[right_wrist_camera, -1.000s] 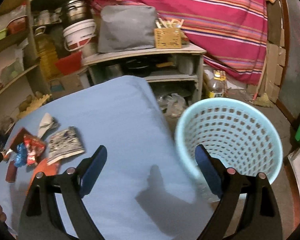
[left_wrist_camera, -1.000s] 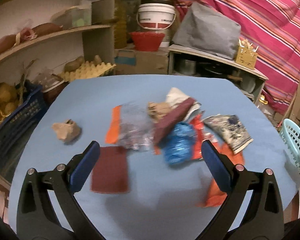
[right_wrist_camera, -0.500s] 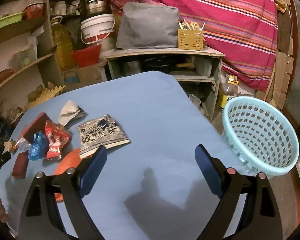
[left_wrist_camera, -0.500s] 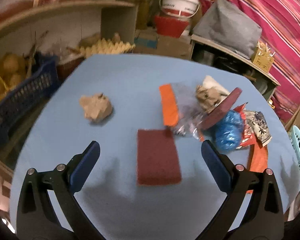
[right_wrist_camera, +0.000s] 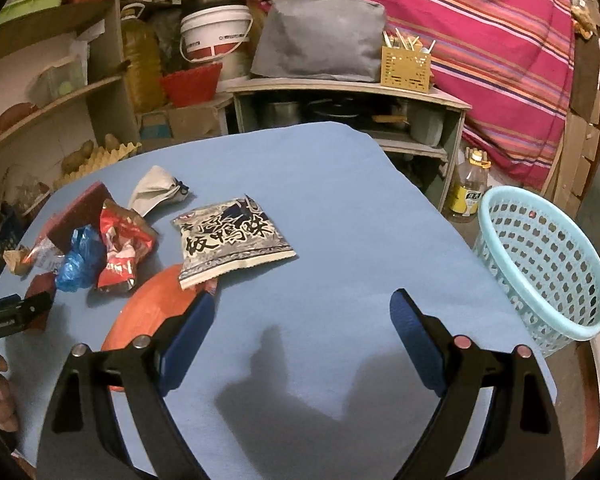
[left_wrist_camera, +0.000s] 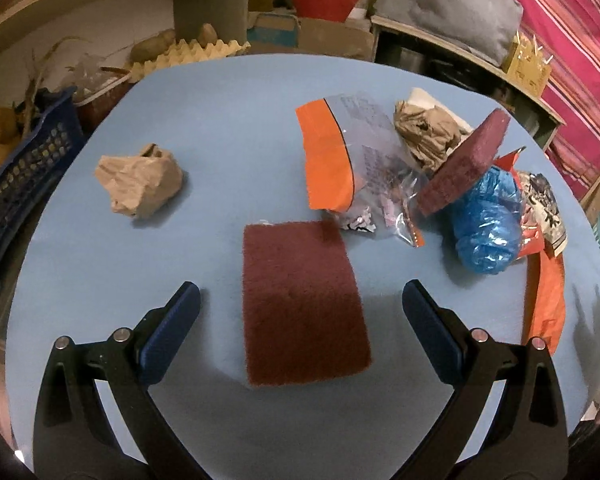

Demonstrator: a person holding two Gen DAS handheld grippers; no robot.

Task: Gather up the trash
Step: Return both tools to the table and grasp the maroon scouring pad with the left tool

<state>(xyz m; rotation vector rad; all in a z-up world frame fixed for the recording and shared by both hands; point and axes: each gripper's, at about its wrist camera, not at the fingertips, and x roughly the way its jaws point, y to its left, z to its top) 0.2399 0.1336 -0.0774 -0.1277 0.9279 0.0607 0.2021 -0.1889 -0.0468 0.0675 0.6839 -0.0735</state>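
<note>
My left gripper [left_wrist_camera: 300, 300] is open and empty, straddling a flat maroon scouring pad [left_wrist_camera: 302, 304] on the blue table. A crumpled brown paper ball [left_wrist_camera: 139, 180] lies to the left. A clear bag with an orange strip [left_wrist_camera: 340, 160], a second maroon pad [left_wrist_camera: 464, 164], brown paper [left_wrist_camera: 424, 136] and a blue plastic bag [left_wrist_camera: 488, 228] are piled at the right. My right gripper [right_wrist_camera: 302, 312] is open and empty over bare table. A black-and-white snack packet [right_wrist_camera: 231, 240], a red wrapper [right_wrist_camera: 123, 248] and an orange wrapper [right_wrist_camera: 151, 312] lie to its left. A light-blue basket [right_wrist_camera: 540, 264] stands off the table's right edge.
A dark-blue crate [left_wrist_camera: 15, 184] with potatoes sits off the table's left. Shelves with an egg tray [left_wrist_camera: 179, 56], a red bowl [right_wrist_camera: 191, 84], a white bucket [right_wrist_camera: 215, 36] and a grey bag [right_wrist_camera: 320, 36] stand behind. A bottle [right_wrist_camera: 468, 192] stands on the floor by the basket.
My left gripper has swung left and closer to the table, so the flat maroon pad now lies between its fingers. My right gripper has swung left, away from the basket toward the wrappers.
</note>
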